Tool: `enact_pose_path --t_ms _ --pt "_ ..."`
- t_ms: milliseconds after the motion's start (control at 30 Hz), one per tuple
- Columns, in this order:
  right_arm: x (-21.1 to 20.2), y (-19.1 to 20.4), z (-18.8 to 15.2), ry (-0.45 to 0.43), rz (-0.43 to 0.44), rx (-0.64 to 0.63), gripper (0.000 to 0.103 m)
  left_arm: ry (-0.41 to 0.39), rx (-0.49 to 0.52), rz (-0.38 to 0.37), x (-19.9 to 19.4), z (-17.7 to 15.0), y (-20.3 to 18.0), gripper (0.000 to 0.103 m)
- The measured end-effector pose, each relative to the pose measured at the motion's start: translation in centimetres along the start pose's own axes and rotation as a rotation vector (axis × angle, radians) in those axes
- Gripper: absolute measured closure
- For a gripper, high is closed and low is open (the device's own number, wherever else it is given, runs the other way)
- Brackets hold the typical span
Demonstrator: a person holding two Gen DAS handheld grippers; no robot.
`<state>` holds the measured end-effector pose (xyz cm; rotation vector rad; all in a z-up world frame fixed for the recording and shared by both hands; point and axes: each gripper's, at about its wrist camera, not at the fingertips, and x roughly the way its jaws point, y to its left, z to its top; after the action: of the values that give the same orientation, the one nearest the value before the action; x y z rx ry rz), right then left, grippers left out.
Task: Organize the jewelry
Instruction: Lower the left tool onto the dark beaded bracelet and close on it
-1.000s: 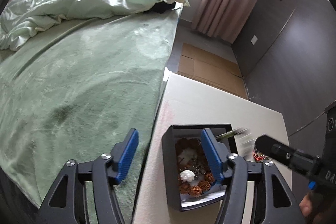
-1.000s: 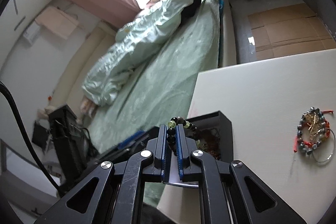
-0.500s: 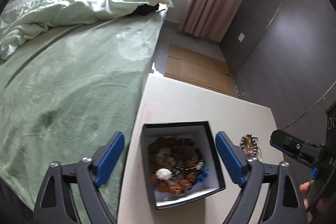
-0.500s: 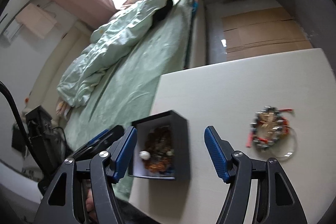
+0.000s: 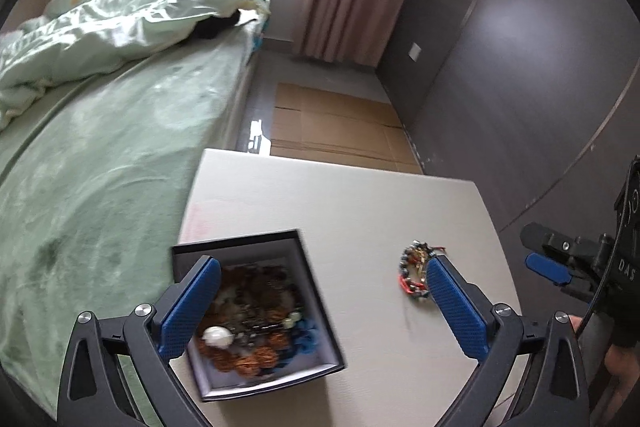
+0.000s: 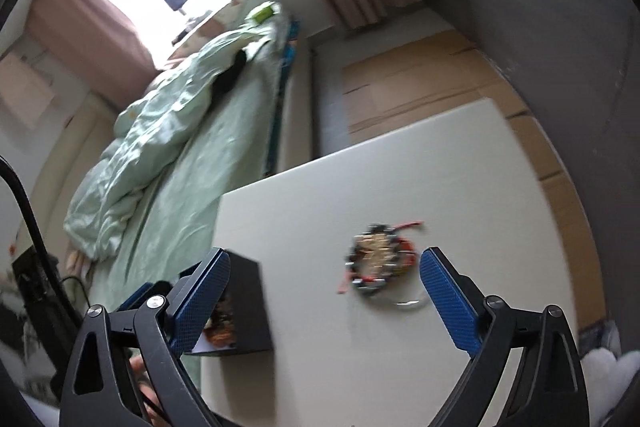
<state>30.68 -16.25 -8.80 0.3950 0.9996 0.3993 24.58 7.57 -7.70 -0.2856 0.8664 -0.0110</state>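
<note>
A black square box (image 5: 320,301) sits near the left edge of the pale table (image 5: 340,203), filled with several bead bracelets (image 5: 252,331). A small pile of bracelets with red cord (image 5: 412,271) lies on the table to its right. My left gripper (image 5: 324,307) is open and empty above the box's right side. My right gripper (image 6: 324,301) is open and empty, hovering over the table in front of the loose bracelets (image 6: 378,261), with the box (image 6: 244,307) at its left finger. The right gripper also shows at the right edge of the left wrist view (image 5: 560,263).
A bed with a green sheet (image 5: 100,163) borders the table's left side. Flat cardboard (image 5: 336,123) lies on the floor beyond the table. A dark grey wall (image 5: 520,87) stands to the right.
My right gripper opened and dropped the beaded bracelet into the box, then swung right toward the loose bracelets. My left gripper opened wide and drew back and to the right of the box.
</note>
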Motion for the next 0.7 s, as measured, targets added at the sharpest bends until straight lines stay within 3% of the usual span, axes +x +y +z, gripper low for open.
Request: enact_pose_path --t_ms 500,600,700 --pt "-2.0 -6.4 0.5 0.005 -0.018 0.146 0.007 0.192 0.186 -0.056 6.6 0.0 -6.7 0.001" --pt "-2.1 -7.1 0.6 0.010 -0.018 0.150 0.007 0.223 0.200 -0.058 7.9 0.0 -7.7 0.009" --pt "-2.3 -7.7 0.7 0.010 -0.020 0.159 0.007 0.252 0.201 -0.050 9.3 0.2 -8.3 0.028"
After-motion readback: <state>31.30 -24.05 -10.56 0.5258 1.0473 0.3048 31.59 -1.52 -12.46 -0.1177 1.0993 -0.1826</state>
